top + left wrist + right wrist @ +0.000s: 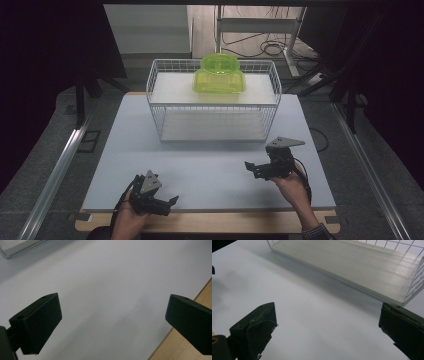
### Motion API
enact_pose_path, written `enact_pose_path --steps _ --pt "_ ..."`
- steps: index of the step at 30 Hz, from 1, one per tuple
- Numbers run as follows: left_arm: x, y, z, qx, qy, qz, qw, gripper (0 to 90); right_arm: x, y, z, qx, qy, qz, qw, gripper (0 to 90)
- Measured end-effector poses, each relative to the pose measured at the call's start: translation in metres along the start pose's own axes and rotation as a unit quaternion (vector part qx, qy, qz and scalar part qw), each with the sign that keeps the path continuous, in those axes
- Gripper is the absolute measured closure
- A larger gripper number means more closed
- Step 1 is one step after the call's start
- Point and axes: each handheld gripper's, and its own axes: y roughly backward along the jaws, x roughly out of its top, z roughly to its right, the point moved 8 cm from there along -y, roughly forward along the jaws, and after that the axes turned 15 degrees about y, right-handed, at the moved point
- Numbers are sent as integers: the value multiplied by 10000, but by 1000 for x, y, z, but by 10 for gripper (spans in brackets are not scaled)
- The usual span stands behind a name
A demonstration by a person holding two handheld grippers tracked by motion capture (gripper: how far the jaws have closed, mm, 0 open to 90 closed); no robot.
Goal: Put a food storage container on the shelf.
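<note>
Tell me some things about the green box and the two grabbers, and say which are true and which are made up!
1. The green container sits on the top shelf of the white wire rack. True.
2. The left gripper is holding the green container. False: its jaws are wide open with nothing between them, down near the table's front edge.
3. The right gripper is open. True.
4. The rack's lower shelf has a red cup on it. False: the lower shelf is bare.
5. Both grippers are inside the rack. False: both are in front of it, over the table.
</note>
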Motion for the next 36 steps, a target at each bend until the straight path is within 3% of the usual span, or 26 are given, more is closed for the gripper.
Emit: enact_pose_path --steps 36 --pt "-1 -2 1 41 -114 -3 9999 1 -61 21 -5 -324 -202 -224 9990 15"
